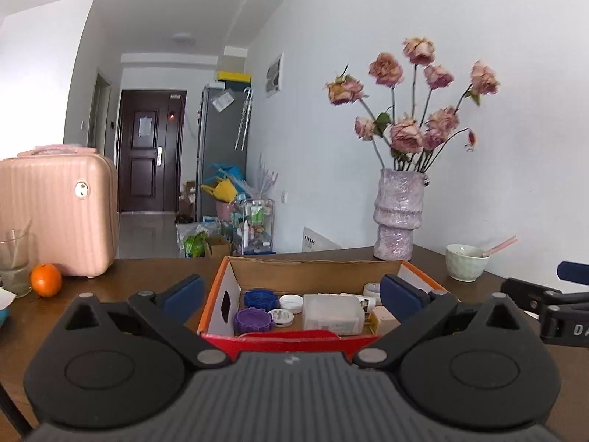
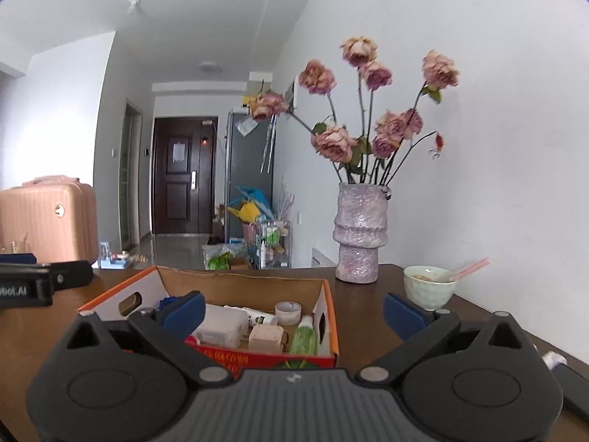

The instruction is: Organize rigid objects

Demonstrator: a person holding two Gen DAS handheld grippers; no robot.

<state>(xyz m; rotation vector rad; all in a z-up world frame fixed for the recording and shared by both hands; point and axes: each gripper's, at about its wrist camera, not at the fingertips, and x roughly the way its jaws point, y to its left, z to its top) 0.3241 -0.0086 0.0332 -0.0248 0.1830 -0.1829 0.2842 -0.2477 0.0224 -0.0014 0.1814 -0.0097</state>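
Cardboard box with orange rim and red front (image 1: 221, 283), sitting open on the dark brown wooden table (image 1: 147, 269), already has most of the small stuff in it: a blue ridged plastic lid (image 1: 260, 297), a purple ridged plastic lid (image 1: 254, 319), a couple of white round caps (image 1: 291, 302), a frosted white plastic case (image 1: 333, 313), a beige square block (image 2: 267, 338) and a green tube bottle (image 2: 303, 339).

Left gripper (image 1: 291, 291) is spread wide, nothing between its blue pads, and it hangs just in front of the box's near wall, so the box is dead ahead of it. Right gripper (image 2: 292, 311) is just as wide open and empty, but sits off toward the box's right end, with the green tube straight ahead.

Box's long axis runs side to side across both views. I'd say the left one is better centred on it, while the right is nearer the loose bits on the table at its far right, a white-tipped thing (image 2: 554, 359) I can't really identify. That's probably the next candidate to go in.

Pale green ceramic bowl with a pink straw (image 2: 429, 287) and the lilac textured vase of dried roses (image 2: 360, 235) stand behind, well apart from the box.
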